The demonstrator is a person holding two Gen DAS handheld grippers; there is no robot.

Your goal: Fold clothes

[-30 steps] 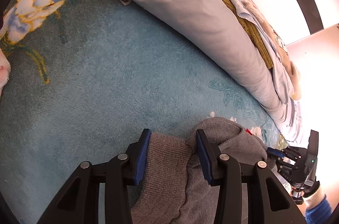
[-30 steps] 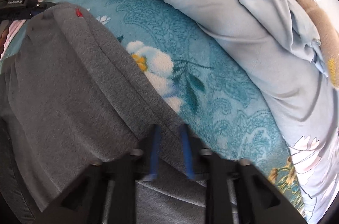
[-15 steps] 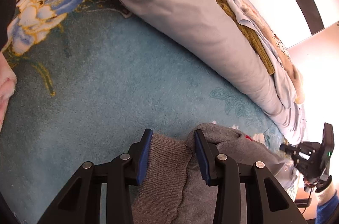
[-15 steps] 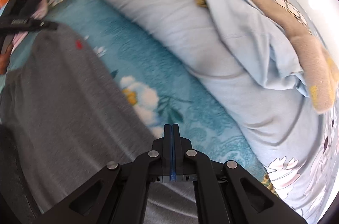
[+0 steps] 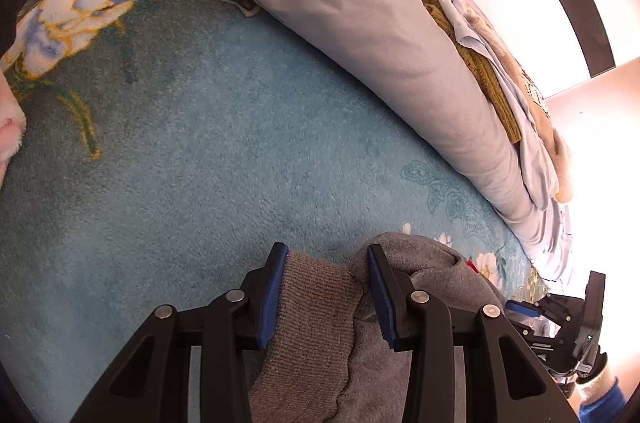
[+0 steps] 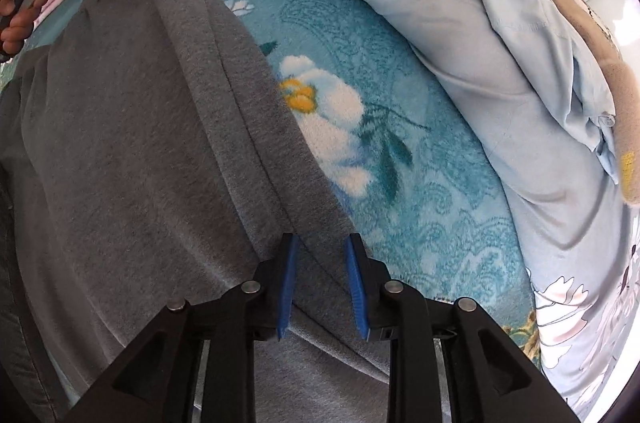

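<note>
Left gripper (image 5: 326,297) angled downward, jaws clamped on bunched grey garment (image 5: 316,307); right gripper (image 6: 320,281) pointing straight down, jaws opening, pads clear of the cloth lying between them.

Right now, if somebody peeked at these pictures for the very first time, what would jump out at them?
Probably the big grey sweatshirt spread over the fluffy teal flower blanket, with a tiny red mark near its top. Next, the blue-padded black tongs: the left tongs pinch the sweatshirt's ribbed cuff, while the right tongs are opening over its edge. Behind lies a long pale blue duvet with more clothes piled on it.
</note>
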